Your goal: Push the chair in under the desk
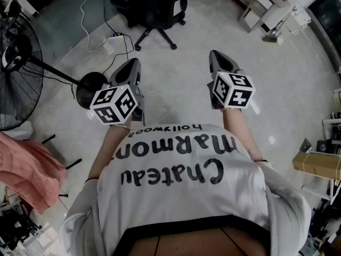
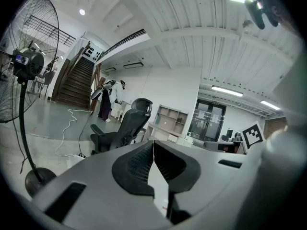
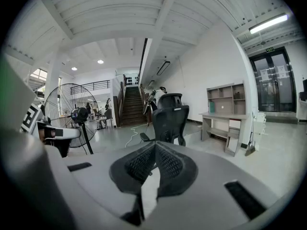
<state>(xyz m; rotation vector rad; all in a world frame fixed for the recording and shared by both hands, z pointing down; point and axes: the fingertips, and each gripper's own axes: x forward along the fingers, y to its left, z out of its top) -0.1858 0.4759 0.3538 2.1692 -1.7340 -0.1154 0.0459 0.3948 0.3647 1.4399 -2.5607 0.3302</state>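
Observation:
A black office chair [image 1: 154, 9] stands on the floor a few steps ahead of me, away from the pale desk [image 1: 254, 8] with shelves at the far right. Both grippers are held out at chest height, well short of the chair. My left gripper [image 1: 131, 64] is shut with nothing in it, and so is my right gripper [image 1: 216, 55]. In the left gripper view the closed tips [image 2: 153, 145] point at the chair [image 2: 125, 127], with the desk [image 2: 168, 123] behind it. In the right gripper view the closed tips [image 3: 155, 146] point at the chair's back [image 3: 171, 119], with the desk [image 3: 224, 124] to its right.
A tall pedestal fan [image 1: 15, 63] stands at the left, its round base [image 1: 89, 87] near my left gripper. Cables and a power strip [image 1: 113, 40] lie on the floor beside the chair. A pink cloth [image 1: 26, 169] hangs at the lower left. A cardboard box [image 1: 316, 165] sits at the right.

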